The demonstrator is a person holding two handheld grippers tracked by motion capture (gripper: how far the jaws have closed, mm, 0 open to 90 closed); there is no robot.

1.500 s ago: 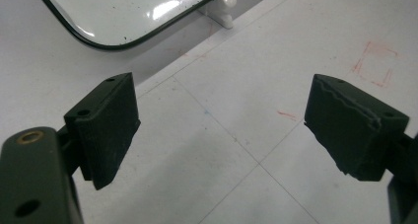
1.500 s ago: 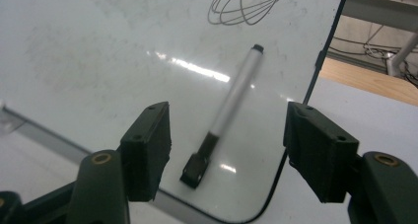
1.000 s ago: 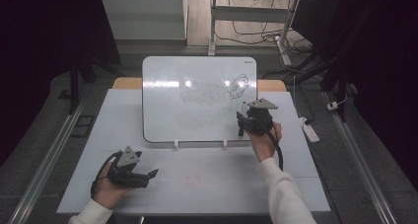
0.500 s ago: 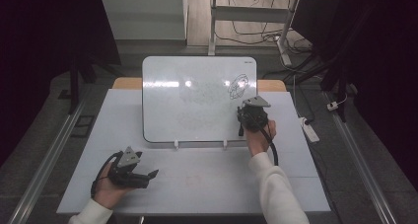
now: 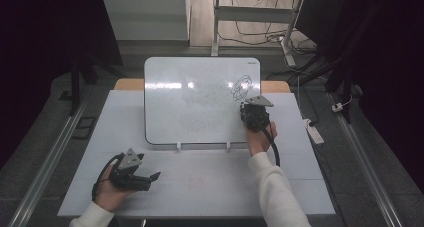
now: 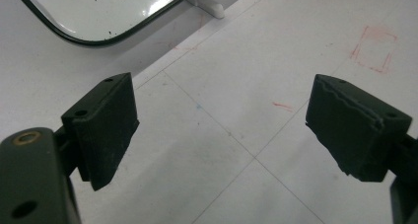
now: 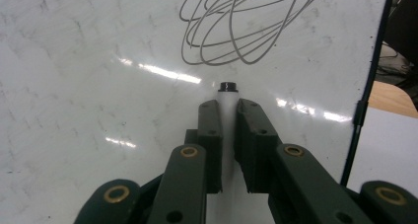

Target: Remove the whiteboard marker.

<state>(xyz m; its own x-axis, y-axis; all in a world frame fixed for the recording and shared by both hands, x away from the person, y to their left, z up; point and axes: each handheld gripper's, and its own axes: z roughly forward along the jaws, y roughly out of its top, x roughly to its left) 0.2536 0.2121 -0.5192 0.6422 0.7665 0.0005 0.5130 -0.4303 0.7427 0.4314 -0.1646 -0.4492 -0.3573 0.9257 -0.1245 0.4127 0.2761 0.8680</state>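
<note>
I see a white table (image 5: 200, 187) on grey floor (image 5: 45, 152), flanked by metal rails (image 5: 370, 172). Beyond its far edge: wood flooring (image 5: 245, 17), white frame legs (image 5: 216, 22), loose cables (image 5: 260, 37). A white power strip (image 5: 315, 132) lies right. Surroundings are dark.

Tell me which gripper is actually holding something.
The right gripper, shut on a white marker at the whiteboard below the scribble. The left gripper is open over the table.
</note>
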